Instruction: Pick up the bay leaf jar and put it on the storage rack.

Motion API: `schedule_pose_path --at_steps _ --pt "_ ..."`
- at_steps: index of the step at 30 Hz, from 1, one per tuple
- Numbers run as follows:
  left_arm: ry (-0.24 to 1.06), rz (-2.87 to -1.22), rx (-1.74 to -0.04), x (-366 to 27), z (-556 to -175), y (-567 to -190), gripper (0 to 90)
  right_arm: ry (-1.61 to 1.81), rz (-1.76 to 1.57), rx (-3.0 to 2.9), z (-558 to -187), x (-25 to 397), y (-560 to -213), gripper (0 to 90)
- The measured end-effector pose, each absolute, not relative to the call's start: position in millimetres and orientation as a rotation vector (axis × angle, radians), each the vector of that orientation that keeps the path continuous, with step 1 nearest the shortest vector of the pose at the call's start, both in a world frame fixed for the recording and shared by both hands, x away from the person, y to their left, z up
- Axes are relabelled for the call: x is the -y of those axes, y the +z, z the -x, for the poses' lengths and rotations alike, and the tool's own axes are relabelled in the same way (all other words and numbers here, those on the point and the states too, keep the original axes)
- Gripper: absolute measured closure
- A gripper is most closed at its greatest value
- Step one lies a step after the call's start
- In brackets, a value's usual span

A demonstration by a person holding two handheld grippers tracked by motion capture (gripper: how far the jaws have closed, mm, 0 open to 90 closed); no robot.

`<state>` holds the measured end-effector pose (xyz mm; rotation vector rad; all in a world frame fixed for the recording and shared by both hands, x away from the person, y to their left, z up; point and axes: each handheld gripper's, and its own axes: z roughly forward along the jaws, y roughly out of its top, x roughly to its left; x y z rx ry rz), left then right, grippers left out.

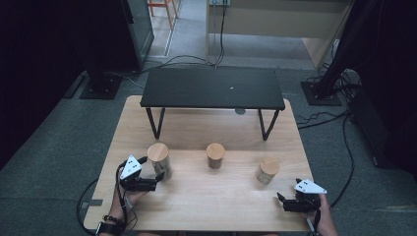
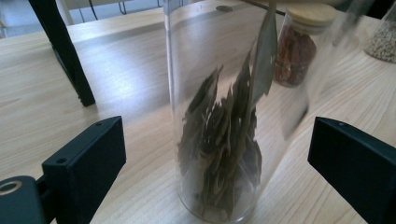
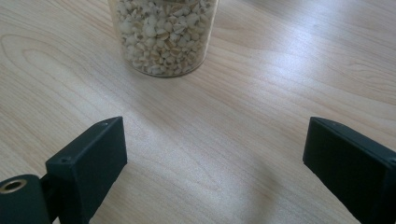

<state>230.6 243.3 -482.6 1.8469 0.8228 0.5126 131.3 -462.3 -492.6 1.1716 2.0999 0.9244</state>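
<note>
Three glass jars with wooden lids stand in a row on the wooden table. The tall left jar holds dried leaves. The middle jar holds red-brown pieces. The right jar is full of pale grains. My left gripper is open, its jaws wide on either side of the leaf jar without touching it. My right gripper is open near the front right edge, its jaws empty, the grain jar a short way ahead of it.
A low black shelf on thin legs stands across the back of the table. Beyond it are cables on the floor and dark stands at both sides. Bare wood lies between the jars and the front edge.
</note>
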Motion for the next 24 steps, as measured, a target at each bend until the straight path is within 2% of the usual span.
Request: schedule_pose_path --at_steps 19,24 --pt "0.530 -1.941 -0.813 -218 -241 -441 4.6 0.921 -1.172 -2.099 -131 462 -493 6.0" --pt "0.534 -1.953 -0.835 -211 -246 -433 7.2 0.922 -1.172 -2.100 -131 462 -493 6.0"
